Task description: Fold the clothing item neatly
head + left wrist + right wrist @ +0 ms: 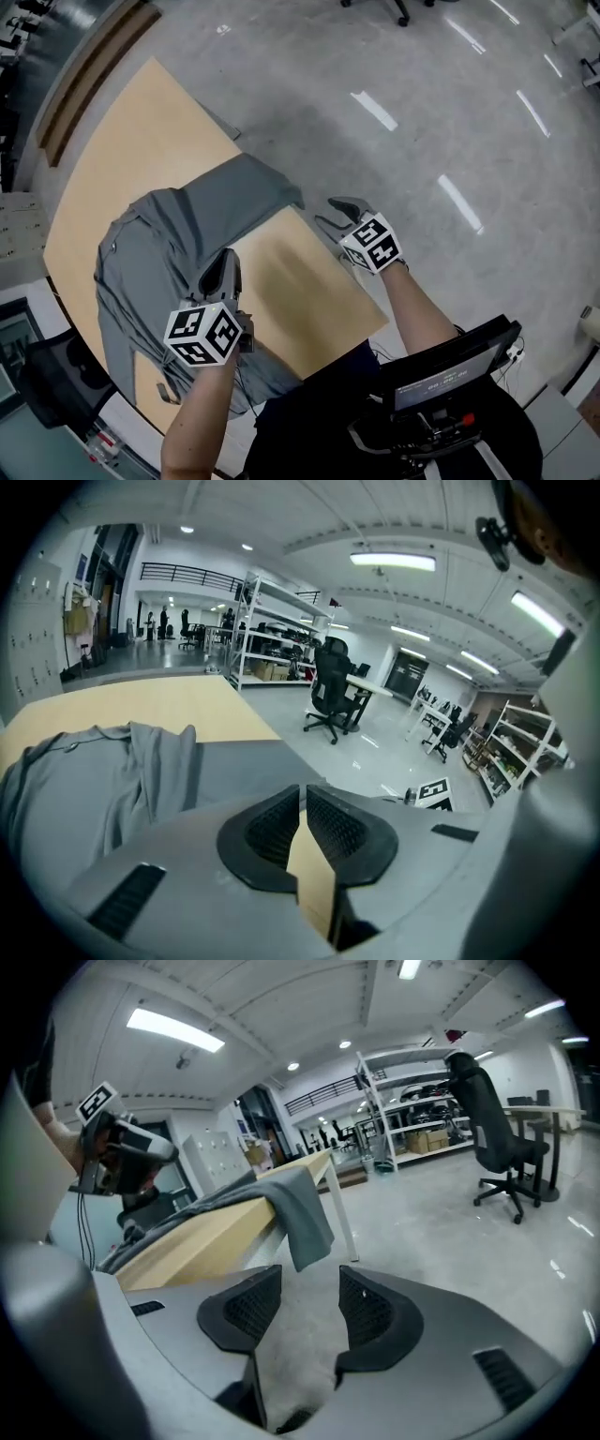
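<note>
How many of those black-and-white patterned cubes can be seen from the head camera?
2. One cube tops the left hand-held gripper above the grey garment; the other cube tops the right hand-held gripper, just off the table edge. None seems hidden.

Garment (159,253) sprawls on the worktop (141,141) centre-left, left gripper (228,261) above it, right gripper (339,214) past the worktop's right edge.

Left gripper (302,797): jaws were pressed together, empty. Right gripper (309,1299): jaws stood apart, empty. Both grippers pointed forward and downward.
</note>
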Available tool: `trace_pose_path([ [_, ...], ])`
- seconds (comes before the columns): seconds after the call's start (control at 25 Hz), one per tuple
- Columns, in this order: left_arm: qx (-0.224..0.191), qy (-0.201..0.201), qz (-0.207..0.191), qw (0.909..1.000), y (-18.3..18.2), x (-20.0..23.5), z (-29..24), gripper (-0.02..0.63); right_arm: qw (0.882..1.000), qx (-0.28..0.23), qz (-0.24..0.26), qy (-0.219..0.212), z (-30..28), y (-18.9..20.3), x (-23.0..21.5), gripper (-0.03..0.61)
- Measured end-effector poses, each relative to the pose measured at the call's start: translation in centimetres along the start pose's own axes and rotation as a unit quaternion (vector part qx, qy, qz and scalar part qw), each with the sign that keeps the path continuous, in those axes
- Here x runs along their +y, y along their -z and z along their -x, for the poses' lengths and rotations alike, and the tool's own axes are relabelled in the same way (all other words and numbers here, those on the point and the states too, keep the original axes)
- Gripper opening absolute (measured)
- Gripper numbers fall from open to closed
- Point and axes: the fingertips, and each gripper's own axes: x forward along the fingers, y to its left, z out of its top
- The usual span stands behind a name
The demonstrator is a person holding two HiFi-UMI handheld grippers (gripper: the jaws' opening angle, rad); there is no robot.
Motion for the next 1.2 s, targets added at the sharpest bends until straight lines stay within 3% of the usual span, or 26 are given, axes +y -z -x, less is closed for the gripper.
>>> trace_pose_path([
  [0.16,0.006,-0.016,0.004,0.9999,0.4,0.9,-0.6,0.0,0.999,-0.012,0.035,-0.031,-2.7,0.4,0.5,0.172],
  [0.44,0.006,-0.044,0.024,0.9987,0.9,3.0,0.4,0.0,0.996,-0.013,0.074,-0.046,-5.1,0.0,1.0,0.171],
  [0.48,0.006,-0.045,0.026,0.9986,1.0,3.1,0.6,0.0,0.996,-0.013,0.077,-0.044,-5.2,0.0,0.9,0.162],
  [0.6,0.004,-0.046,0.03,0.9985,1.2,3.4,0.9,0.0,0.996,-0.018,0.081,-0.045,-5.2,-0.3,0.6,0.029],
  [0.68,-0.004,-0.049,0.038,0.9981,1.0,3.6,1.6,0.0,0.996,-0.027,0.072,-0.04,-4.7,-1.2,0.0,0.026],
  [0.8,-0.023,-0.055,0.052,0.9969,0.9,4.4,2.9,0.0,0.998,-0.042,0.052,-0.005,-3.0,-2.9,-1.4,0.025],
  [1.04,-0.065,-0.073,0.067,0.9929,1.2,7.8,6.3,0.0,0.987,-0.059,0.042,0.145,1.4,-8.2,-6.0,0.023],
  [1.2,-0.114,-0.09,0.064,0.9872,2.2,11.7,13.3,0.0,0.973,-0.065,0.103,0.198,3.2,-14.6,-1.9,0.023],
])
